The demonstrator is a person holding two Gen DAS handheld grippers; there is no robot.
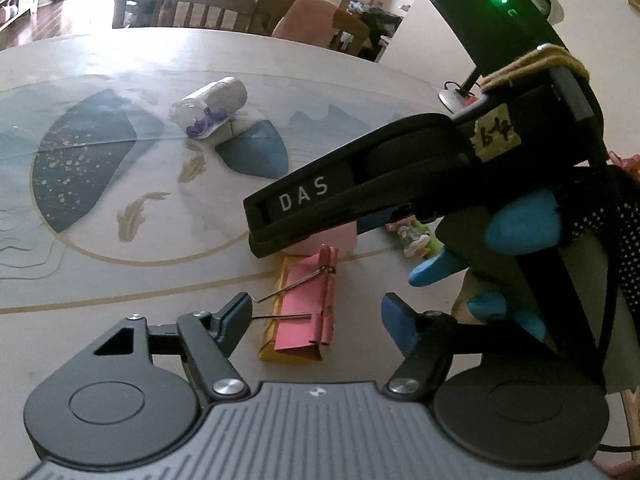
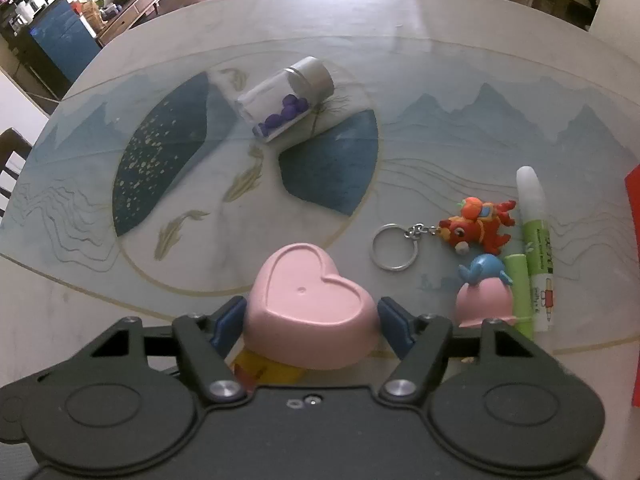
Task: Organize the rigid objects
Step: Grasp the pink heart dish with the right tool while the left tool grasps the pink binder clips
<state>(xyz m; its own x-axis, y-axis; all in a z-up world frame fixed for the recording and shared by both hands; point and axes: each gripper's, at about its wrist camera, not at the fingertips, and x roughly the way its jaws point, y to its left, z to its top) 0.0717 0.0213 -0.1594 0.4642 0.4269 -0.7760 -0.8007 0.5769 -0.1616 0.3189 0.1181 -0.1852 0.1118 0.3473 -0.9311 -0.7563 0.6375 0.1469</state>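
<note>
My right gripper (image 2: 312, 316) is shut on a pink heart-shaped box (image 2: 310, 300), with a blue pad against each side. In the left wrist view the right gripper (image 1: 312, 232) reaches in from the right over the same pink box (image 1: 340, 238). My left gripper (image 1: 316, 312) is open, with a pink binder clip on a yellow and pink pad (image 1: 304, 312) lying between its fingers. The clip's wire handles touch the left fingertip (image 1: 240, 312). A clear bottle with purple pieces and a silver cap (image 2: 288, 100) lies on its side mid-table; it also shows in the left wrist view (image 1: 210, 106).
To the right lie a red dragon keychain with a ring (image 2: 476, 230), a blue and pink whale figure (image 2: 486, 292), a green glue pen (image 2: 536, 248) and a green stick (image 2: 520, 292). A red sheet (image 2: 634, 280) is at the right edge. Chairs (image 1: 184, 4) stand beyond the patterned table mat (image 2: 160, 152).
</note>
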